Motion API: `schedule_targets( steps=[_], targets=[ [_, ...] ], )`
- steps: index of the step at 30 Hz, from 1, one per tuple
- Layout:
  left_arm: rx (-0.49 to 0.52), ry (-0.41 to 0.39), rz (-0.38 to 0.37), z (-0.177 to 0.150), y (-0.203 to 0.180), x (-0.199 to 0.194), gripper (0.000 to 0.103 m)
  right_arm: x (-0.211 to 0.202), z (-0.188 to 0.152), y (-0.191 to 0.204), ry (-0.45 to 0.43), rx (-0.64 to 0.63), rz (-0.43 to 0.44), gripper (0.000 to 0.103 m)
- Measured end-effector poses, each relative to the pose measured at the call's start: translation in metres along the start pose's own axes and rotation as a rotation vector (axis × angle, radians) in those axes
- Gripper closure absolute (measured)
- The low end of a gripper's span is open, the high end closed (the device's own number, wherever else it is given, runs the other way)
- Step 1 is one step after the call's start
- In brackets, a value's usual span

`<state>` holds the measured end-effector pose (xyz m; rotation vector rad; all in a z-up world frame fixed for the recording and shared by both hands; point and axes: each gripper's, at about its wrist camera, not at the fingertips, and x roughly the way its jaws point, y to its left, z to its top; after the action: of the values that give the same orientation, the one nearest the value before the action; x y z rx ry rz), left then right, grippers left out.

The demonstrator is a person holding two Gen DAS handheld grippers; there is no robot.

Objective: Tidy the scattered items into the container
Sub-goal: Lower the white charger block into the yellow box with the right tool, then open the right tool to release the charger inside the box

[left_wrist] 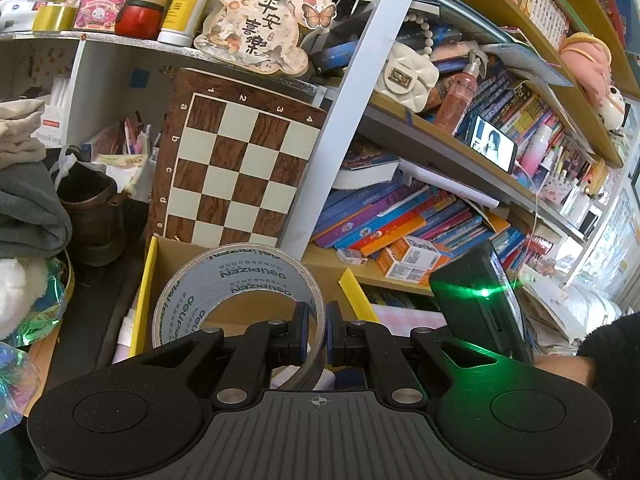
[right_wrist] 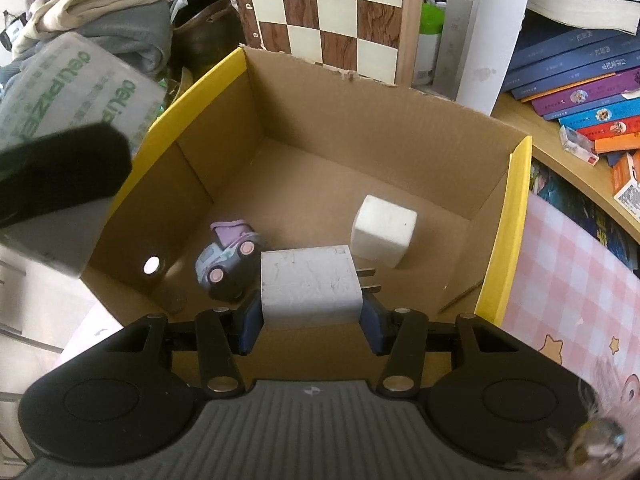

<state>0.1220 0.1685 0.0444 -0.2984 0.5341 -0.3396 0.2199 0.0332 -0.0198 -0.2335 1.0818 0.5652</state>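
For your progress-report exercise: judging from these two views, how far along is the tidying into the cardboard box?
Done: a toy car and a white cube already lie in the cardboard box. In hand: the right hand-held gripper holds a white plug adapter over the box, and the left hand-held gripper grips a tape roll at its edge. Left: releasing both; other loose items cannot be told.

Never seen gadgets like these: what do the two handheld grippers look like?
Both the left gripper and right gripper are matte black with ribbed grey bases, silver rivets on hinged arms, blue-padded fingers and a small crosshair mark. A black sleeve shows beside the left one.
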Motion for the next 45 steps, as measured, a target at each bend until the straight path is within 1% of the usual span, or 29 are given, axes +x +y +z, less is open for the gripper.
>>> schedule_targets(
  steps=[8,16,21,27,31,37,45],
  targets=[
    [-0.001,0.008,0.004,0.0,0.001,0.003,0.096,0.016,0.001,0.0,0.041,0.014,-0.012,0.055],
    [-0.002,0.016,0.008,-0.001,0.003,0.006,0.096,0.021,0.002,0.002,0.039,0.009,-0.03,0.055],
    [-0.002,0.018,0.011,-0.001,0.003,0.007,0.096,0.019,0.001,0.003,0.014,0.008,-0.035,0.054],
    [0.002,0.02,0.011,-0.002,0.002,0.008,0.096,0.014,-0.004,0.006,-0.006,0.017,-0.022,0.048],
    [0.004,0.02,0.011,-0.002,0.001,0.008,0.096,0.003,-0.006,0.008,-0.043,0.015,-0.024,0.042],
    [0.008,0.021,0.005,-0.002,-0.001,0.009,0.096,-0.01,-0.009,0.012,-0.085,0.02,-0.026,0.038],
    [0.019,0.026,0.011,-0.003,-0.001,0.011,0.096,-0.02,-0.011,0.009,-0.106,0.032,-0.042,0.036]
  ],
)
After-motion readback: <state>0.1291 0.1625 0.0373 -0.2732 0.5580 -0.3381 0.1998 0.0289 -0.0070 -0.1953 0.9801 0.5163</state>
